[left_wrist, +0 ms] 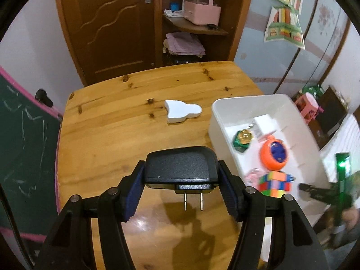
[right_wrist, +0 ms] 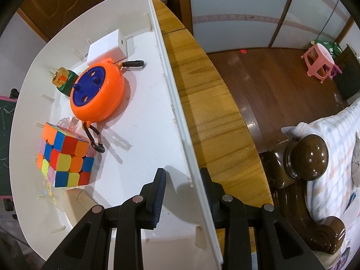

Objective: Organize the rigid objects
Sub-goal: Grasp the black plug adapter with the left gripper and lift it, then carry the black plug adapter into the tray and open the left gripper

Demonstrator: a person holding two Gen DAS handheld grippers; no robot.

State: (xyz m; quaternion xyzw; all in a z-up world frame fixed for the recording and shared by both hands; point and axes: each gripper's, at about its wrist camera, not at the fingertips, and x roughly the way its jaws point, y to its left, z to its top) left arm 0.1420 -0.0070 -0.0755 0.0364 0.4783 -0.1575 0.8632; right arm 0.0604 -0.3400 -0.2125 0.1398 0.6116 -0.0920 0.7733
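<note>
Left wrist view: black power adapter point(left_wrist: 181, 168) is clamped crosswise in the left gripper point(left_wrist: 181, 189), prongs toward camera, above the table point(left_wrist: 108, 135). White bin point(left_wrist: 265, 103) lies right, its near wall pinched by the right gripper point(right_wrist: 183, 193).

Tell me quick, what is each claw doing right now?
Left gripper: shut on the black plastic plug-in power adapter.
Right gripper: shut on the wall of the white plastic bin.

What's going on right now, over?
Left gripper holds black charger. Right gripper straddles bin wall, grip unclear. Path to bin clear.
</note>
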